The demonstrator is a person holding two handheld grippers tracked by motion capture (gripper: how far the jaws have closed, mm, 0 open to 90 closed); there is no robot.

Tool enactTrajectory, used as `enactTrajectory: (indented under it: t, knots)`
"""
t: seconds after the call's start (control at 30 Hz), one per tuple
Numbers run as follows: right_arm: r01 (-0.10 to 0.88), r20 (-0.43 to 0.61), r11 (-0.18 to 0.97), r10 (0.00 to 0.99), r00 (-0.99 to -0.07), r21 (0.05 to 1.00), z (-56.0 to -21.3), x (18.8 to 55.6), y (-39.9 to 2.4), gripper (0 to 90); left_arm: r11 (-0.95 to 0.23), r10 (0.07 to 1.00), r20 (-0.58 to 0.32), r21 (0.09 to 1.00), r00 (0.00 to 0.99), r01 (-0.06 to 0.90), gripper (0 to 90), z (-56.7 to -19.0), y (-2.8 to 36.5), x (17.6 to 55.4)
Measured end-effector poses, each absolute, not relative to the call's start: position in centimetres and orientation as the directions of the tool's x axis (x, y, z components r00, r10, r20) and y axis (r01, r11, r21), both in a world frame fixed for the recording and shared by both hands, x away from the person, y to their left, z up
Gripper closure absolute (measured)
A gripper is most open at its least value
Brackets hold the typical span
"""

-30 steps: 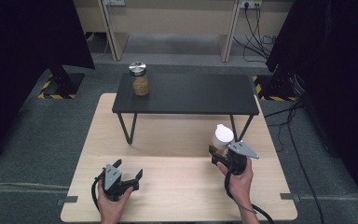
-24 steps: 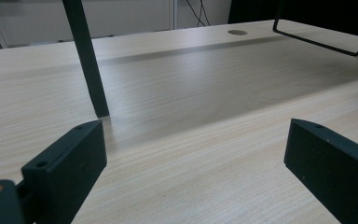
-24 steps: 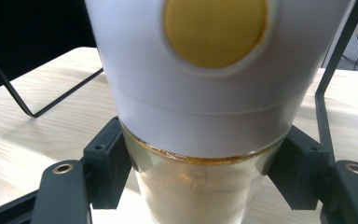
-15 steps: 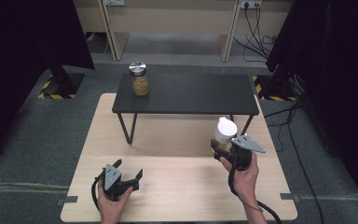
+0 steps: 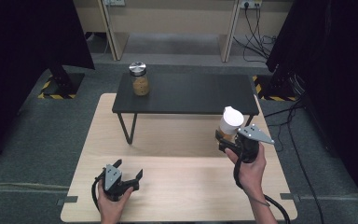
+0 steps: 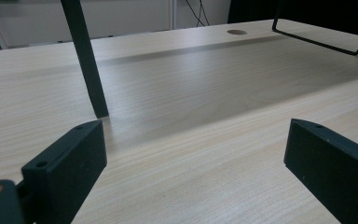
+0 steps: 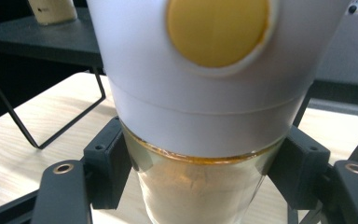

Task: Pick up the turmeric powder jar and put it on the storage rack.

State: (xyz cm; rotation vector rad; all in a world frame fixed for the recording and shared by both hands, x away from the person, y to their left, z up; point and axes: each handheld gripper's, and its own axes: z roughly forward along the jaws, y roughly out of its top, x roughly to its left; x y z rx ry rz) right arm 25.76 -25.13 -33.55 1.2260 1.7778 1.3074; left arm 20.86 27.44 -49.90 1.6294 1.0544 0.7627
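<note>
My right gripper [image 5: 226,138] is shut on a glass jar [image 5: 231,121] with a tall white lid, held above the right side of the light wooden table [image 5: 182,186]. In the right gripper view the jar [image 7: 214,98] stands upright and close. Its lid carries a round yellow disc, and the two black jaws of the right gripper [image 7: 200,179] press the glass body below the lid. A second jar [image 5: 140,79] with a silver lid stands on the left end of a low black table [image 5: 191,93]. My left gripper [image 5: 128,170] rests open on the wood at front left, with nothing between its jaws.
The black table stands on thin metal legs [image 6: 86,60] on the far half of the wooden top. A round cable hole [image 6: 236,32] lies in the wood farther off. Dark curtains hang at both sides, and cables trail on the floor at the right.
The right gripper has carried the white-lidded jar up and away from me, toward the black table's right end. The left gripper has stayed still.
</note>
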Motion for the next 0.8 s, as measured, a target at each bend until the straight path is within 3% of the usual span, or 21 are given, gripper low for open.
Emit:
enactTrajectory:
  t: [0.8]
  knots:
    - [0.268,0.027,0.08,0.928,-0.373,0.96,-29.2,27.9,-24.5,30.5,-0.111,0.907,-0.015,0.956,0.421,0.272,4.5,-49.9,27.4,20.9]
